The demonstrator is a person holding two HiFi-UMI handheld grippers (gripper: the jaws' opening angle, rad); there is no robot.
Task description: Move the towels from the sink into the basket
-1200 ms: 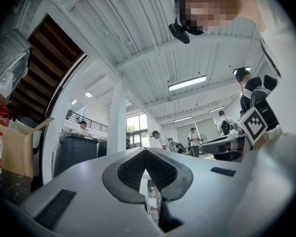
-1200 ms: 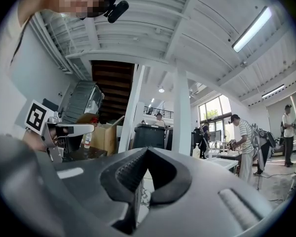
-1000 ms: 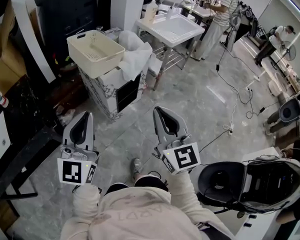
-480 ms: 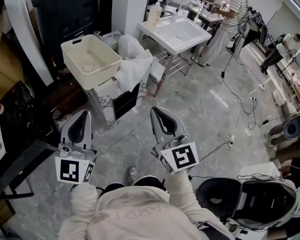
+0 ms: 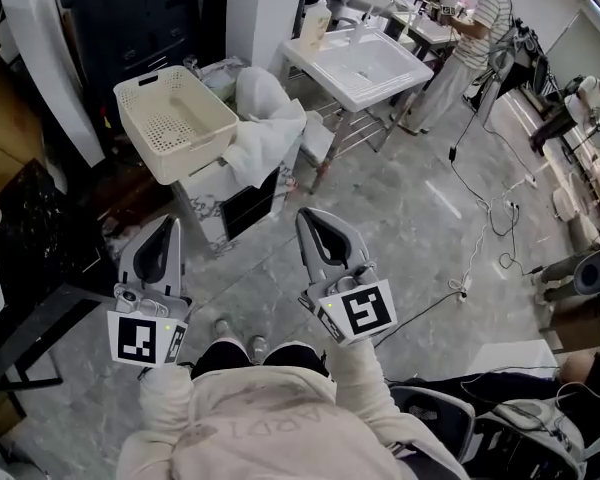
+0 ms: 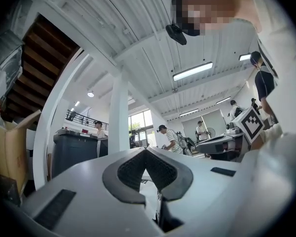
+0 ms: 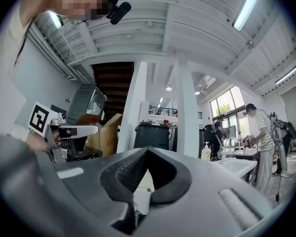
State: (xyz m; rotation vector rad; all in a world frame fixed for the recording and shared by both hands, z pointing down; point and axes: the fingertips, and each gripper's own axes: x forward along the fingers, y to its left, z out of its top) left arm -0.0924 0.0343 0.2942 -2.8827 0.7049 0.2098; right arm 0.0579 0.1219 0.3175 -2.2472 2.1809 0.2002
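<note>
Left tongs [image 5: 166, 230]: closed, tips together, nothing between them; lower left of the head view, over the grey floor.
Right tongs [image 5: 313, 223]: closed and empty; lower centre, beside the left pair but apart from it.
Basket [image 5: 175, 118]: cream, perforated, upper left of the head view, on a marble-patterned counter [image 5: 215, 193]; neither gripper view shows it.
White cloth [image 5: 265, 133]: heaped on the counter against the basket's right side; whether it is a towel cannot be told.
Sink [image 5: 365, 63]: white, on a metal frame, top centre, well apart from both tongs, with a soap bottle [image 5: 318, 18] at its upper left corner. Only the head view looks into the basin; the right gripper view shows it edge-on at right.
Left gripper view: white pillar [image 6: 119, 117], dark bin [image 6: 74, 152], no sink.
</note>
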